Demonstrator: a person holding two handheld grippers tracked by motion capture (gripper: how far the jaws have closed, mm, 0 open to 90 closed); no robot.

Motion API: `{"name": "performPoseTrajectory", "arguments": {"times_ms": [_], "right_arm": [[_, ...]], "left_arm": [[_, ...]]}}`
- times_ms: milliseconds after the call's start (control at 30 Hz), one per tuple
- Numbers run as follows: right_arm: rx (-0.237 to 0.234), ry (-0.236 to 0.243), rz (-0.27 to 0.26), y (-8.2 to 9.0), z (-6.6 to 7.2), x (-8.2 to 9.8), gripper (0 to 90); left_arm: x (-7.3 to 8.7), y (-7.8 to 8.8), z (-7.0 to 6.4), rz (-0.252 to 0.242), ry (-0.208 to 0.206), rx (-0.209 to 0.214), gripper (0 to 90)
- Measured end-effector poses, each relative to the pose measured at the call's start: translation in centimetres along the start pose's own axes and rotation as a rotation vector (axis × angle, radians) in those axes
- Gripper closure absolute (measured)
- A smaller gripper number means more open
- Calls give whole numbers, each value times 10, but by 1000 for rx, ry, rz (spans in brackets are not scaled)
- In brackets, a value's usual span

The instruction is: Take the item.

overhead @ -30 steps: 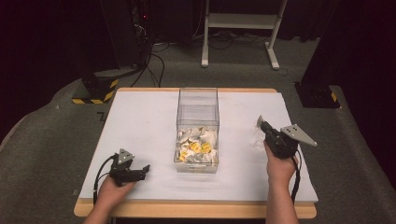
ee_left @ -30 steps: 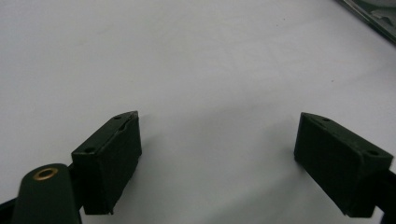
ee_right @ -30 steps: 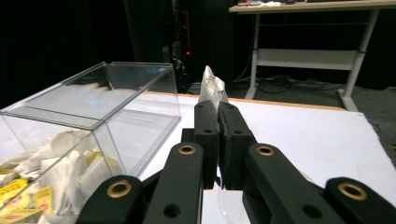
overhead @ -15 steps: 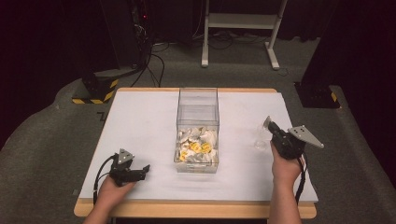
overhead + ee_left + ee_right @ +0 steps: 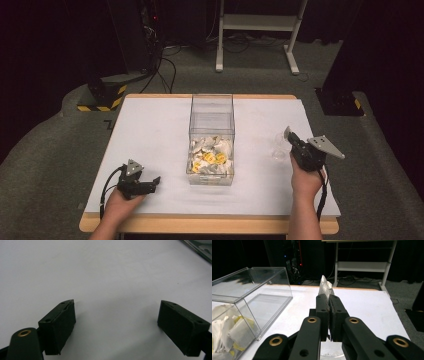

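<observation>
Right gripper (image 5: pixel 329 301): fingers (image 5: pixel 322 315) clamped on one white tea bag (image 5: pixel 325 286), raised over the desk (image 5: pixel 150 125), beside the clear box (image 5: pixel 212 120) (more bags inside). Left gripper (image 5: pixel 116 325): fingers wide apart, empty, resting on desk.

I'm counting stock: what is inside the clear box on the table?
The clear box holds a heap of white tea-bag-like packets, some with yellow tags, at its near end. Its far end looks bare. Packets lower in the heap are covered.
</observation>
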State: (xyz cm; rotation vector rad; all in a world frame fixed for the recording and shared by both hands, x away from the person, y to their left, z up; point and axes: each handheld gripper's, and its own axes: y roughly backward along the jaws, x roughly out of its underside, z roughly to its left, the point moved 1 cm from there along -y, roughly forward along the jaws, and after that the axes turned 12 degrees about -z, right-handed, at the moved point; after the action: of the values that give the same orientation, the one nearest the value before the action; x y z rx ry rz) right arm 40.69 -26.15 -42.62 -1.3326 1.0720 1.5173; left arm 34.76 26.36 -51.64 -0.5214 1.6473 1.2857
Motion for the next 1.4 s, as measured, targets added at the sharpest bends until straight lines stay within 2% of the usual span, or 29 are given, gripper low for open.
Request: {"name": "performPoseTrajectory", "arguments": {"times_ms": [467, 833, 933, 1000, 1100, 1400], "right_arm": [[14, -3, 69, -8, -4, 16, 876], [18, 9, 95, -11, -3, 20, 874], [22, 12, 96, -11, -3, 21, 852], [37, 12, 93, -12, -3, 21, 770], [46, 8, 89, -12, -3, 21, 728], [48, 1, 94, -12, -3, 20, 658]], "left_arm": [[0, 0, 0, 0, 1, 0, 154], [0, 0, 0, 0, 1, 0, 154], [0, 0, 0, 0, 1, 0, 154], [0, 0, 0, 1, -1, 1, 154], [0, 0, 0, 1, -1, 1, 154], [0, 0, 0, 0, 1, 0, 154]]}}
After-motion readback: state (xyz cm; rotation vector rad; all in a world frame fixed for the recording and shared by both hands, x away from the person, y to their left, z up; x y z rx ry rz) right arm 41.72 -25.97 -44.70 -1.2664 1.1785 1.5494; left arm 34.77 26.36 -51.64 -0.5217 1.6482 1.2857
